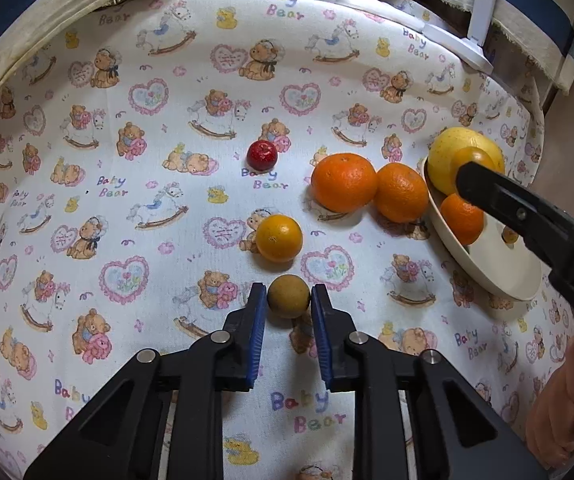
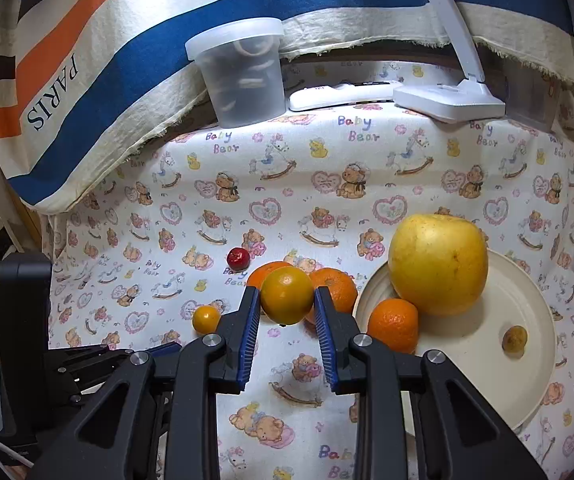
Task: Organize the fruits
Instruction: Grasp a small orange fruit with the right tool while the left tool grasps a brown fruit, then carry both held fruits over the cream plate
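Blue pads [image 1: 258, 334] of the left gripper [image 1: 288, 300] flanked a small brownish-yellow fruit [image 1: 288, 295] resting on the teddy-bear cloth [image 1: 127, 184]; the jaws stood narrow, each pad at or just off the fruit's side, and whether they truly pressed it could not be told. Just beyond it lay a yellow-orange citrus [image 1: 279, 237], then a small red fruit [image 1: 261, 154], with two large oranges [image 1: 344, 182] side by side to the right.

The right gripper [image 2: 287, 300] was clamped on a yellow-orange fruit [image 2: 287, 294], held clear of the cloth and to the left of the cream plate [image 2: 535, 320]. That plate carried a big yellow apple [image 2: 439, 264], a small orange [image 2: 393, 324] and a tiny brownish fruit [image 2: 514, 339].

In the left wrist view the right gripper's black arm crossed the plate, hiding much of it. The plate's near edge ran under the right gripper's finger in its own view. A frosted tub [image 2: 243, 76] stood at the back, its contents too hazy to name.
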{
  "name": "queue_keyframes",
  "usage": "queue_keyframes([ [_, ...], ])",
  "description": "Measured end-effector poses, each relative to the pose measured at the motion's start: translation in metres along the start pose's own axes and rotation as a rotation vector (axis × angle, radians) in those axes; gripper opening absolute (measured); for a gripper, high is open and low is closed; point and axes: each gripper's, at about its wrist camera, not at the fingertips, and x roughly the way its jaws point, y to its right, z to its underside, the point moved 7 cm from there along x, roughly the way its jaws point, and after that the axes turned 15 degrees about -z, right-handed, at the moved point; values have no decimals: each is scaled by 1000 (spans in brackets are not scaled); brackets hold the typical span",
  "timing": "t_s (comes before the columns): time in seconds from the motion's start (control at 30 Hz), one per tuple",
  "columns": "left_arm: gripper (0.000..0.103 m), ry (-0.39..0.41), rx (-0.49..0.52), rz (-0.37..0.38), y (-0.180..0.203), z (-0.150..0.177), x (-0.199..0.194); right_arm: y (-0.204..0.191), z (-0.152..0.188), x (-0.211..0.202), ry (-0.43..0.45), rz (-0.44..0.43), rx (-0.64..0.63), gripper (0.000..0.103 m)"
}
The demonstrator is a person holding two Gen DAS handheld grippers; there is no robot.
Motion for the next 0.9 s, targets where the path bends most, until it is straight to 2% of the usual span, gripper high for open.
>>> queue_keyframes([
  [0.1,22,32,-3,-7,-3,-2,-7,-1,-2,-3,8,0,-6,29],
  [0.37,22,192,-8,-31,-7,-18,-48,-7,-11,-20,48,-9,-16,29],
  [0.53,22,320,-1,-66,-6,-24,-79,-13,-24,-41,85,-5,-39,29],
  [0.7,22,498,-5,-66,-5,-27,-122,-12,-45,-90,214,13,-63,29],
  [0.8,22,607,10,-63,-1,-29,-148,-7,-47,-117,270,48,-101,29],
  [0.9,22,675,29,-47,8,-33,-167,4,-40,-133,280,100,-160,29],
])
